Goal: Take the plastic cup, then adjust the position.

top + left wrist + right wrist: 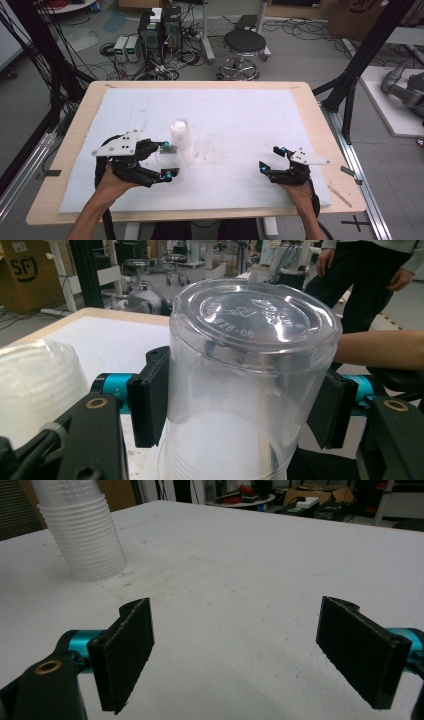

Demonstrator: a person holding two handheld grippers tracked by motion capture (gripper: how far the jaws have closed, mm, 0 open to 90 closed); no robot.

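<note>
At the left of the table, the left gripper [167, 160] is clenched on a clear plastic cup [247, 370], which stands upside down with its bottom on top. In the left gripper view both pads press on the cup wall, one on each side, about halfway up. The cup is near the left-centre of the white foam mat [240, 115], just beside a stack of cups [181, 137], which rises a little farther away.

I judge the cup very light and thin, so it will bend or crack if it is squeezed too hard. Its smooth wall can also slip. The middle of the wall is a good place to hold it, because the wall is softer near the open rim.

At the right, the right gripper [274, 159] is released, with nothing between its jaws, and it rests low over the mat, well apart from the cups.

In the high view the clear cup is hard to make out against the white mat. Its rim is cut off in the left gripper view, so I cannot tell if it touches the mat.
</note>
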